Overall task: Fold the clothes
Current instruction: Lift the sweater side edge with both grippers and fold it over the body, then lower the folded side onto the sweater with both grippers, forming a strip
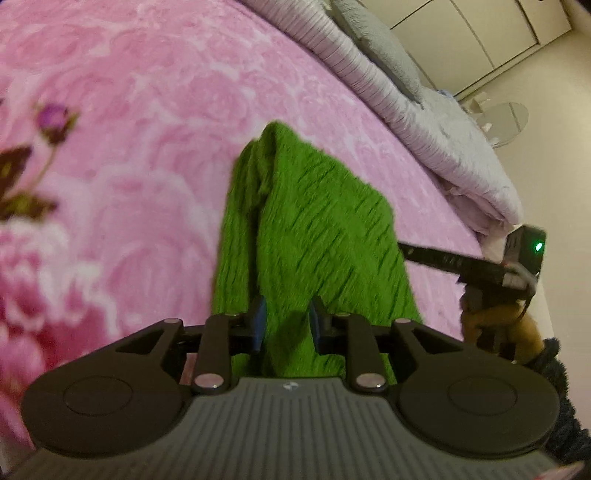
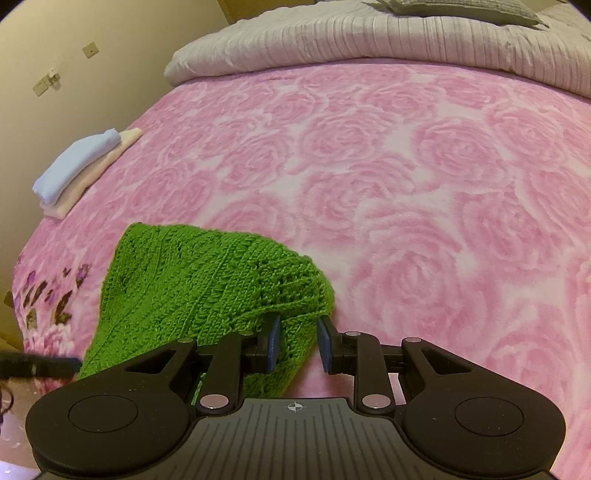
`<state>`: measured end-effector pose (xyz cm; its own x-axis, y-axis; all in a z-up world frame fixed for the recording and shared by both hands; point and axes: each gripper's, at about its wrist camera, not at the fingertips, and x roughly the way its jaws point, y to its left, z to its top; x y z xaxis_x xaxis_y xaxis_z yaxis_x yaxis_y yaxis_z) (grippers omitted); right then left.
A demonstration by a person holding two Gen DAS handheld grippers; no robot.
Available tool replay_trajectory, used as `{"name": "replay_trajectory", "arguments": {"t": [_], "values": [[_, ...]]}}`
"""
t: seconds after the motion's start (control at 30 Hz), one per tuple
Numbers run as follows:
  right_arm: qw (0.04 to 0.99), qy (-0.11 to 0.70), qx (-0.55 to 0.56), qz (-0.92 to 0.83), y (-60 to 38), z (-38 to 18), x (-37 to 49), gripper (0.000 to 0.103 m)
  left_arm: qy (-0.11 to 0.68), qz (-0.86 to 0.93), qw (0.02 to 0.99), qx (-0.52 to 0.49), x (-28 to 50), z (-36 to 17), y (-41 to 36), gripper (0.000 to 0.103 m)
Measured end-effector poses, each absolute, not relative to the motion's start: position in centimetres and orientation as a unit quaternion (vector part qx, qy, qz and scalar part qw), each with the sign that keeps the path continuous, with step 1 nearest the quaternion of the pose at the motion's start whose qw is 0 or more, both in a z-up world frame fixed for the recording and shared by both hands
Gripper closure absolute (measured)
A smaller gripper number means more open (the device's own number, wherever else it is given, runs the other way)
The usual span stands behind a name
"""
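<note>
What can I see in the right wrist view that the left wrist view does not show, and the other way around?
Only the right wrist view shows the stack of folded clothes, light blue on top of cream, near the bed's edge, and wall sockets. Only the left wrist view shows the wardrobe doors and a clear round table. Both show the green knitted garment lifted off the pink rose blanket, with the ribbed grey quilt behind; cloth lies between the jaws of the left gripper and the right gripper.
</note>
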<state>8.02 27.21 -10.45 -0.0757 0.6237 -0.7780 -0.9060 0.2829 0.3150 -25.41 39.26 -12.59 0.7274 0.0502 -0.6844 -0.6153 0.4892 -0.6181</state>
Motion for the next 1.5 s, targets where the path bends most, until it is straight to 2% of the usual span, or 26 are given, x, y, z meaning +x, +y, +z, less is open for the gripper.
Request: {"name": "replay_trajectory", "arguments": {"t": [0.1, 0.13, 0.17, 0.33, 0.53, 0.93, 1.13, 1.33, 1.5], "values": [[0.664, 0.449, -0.158, 0.576, 27.0, -10.3, 7.7, 0.077, 0.307, 0.201, 0.802, -0.471, -25.3, -13.3, 38.9, 0.085], [0.665, 0.449, -0.159, 0.576, 27.0, -10.3, 7.6, 0.077, 0.304, 0.200, 0.806, -0.467, -25.3, -13.1, 38.9, 0.093], [0.665, 0.448, -0.160, 0.576, 26.9, -10.3, 7.6, 0.077, 0.300, 0.200, 0.813, -0.458, -25.3, -12.7, 38.9, 0.098], [0.667, 0.424, -0.173, 0.587, 26.9, -9.4, 5.9, 0.077, 0.290, 0.215, 0.844, -0.396, -26.7, -10.1, 38.8, 0.098], [0.669, 0.408, -0.198, 0.589, 27.8, -10.0, 4.0, 0.077, 0.316, 0.220, 0.828, -0.407, -27.0, -13.2, 37.7, 0.097], [0.682, 0.393, -0.196, 0.585, 27.4, -10.6, 2.9, 0.077, 0.334, 0.234, 0.825, -0.392, -27.0, -13.6, 38.1, 0.095], [0.668, 0.426, -0.152, 0.591, 24.7, -9.0, 4.9, 0.077, 0.338, 0.241, 0.828, -0.377, -26.9, -12.4, 37.6, 0.094], [0.631, 0.436, -0.136, 0.627, 20.2, -8.1, 3.2, 0.077, 0.340, 0.244, 0.830, -0.369, -27.5, -11.3, 36.7, 0.095], [0.613, 0.471, -0.164, 0.613, 19.0, -11.8, -1.3, 0.077, 0.350, 0.261, 0.828, -0.351, -27.5, -11.4, 36.3, 0.093]]}}
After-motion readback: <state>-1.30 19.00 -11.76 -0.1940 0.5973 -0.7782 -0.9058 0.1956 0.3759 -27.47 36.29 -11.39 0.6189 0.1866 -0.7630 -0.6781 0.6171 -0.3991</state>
